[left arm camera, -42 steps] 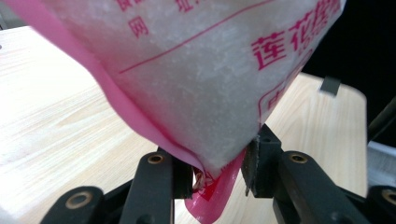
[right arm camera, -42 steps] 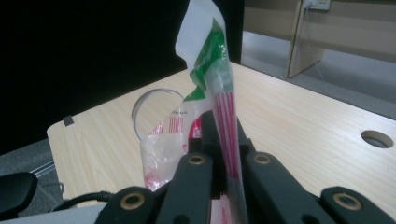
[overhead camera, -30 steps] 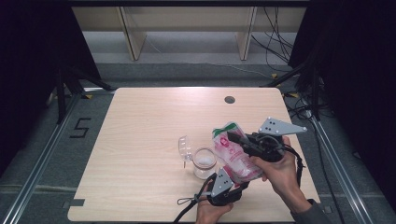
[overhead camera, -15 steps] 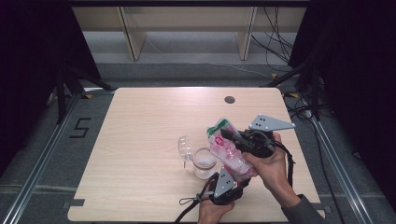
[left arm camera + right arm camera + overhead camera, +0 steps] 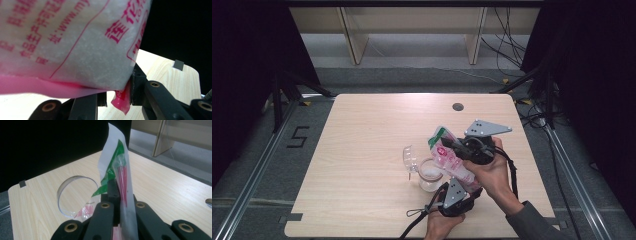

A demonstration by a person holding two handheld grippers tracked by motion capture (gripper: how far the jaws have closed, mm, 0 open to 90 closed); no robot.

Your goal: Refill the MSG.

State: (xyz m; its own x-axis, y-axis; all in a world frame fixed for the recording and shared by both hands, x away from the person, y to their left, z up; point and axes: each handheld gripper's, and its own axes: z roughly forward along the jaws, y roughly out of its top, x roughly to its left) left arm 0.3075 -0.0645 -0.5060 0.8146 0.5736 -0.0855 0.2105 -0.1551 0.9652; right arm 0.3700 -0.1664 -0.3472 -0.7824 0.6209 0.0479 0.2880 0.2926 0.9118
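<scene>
the soft plastic bag of white granules with pink and red print is held tilted above the clear glass jar near the front of the light wooden table. the right gripper is clamped on the green-and-white top seam. the left gripper has just been closing, its jaws pinching the pink bottom corner. the bag is judged limp, fairly heavy and slippery; seams are the best hold.

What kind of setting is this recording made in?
Likely a lab or recording studio, not a home: a bare wooden table ringed by black curtains, floor rails and loose cables behind.
</scene>
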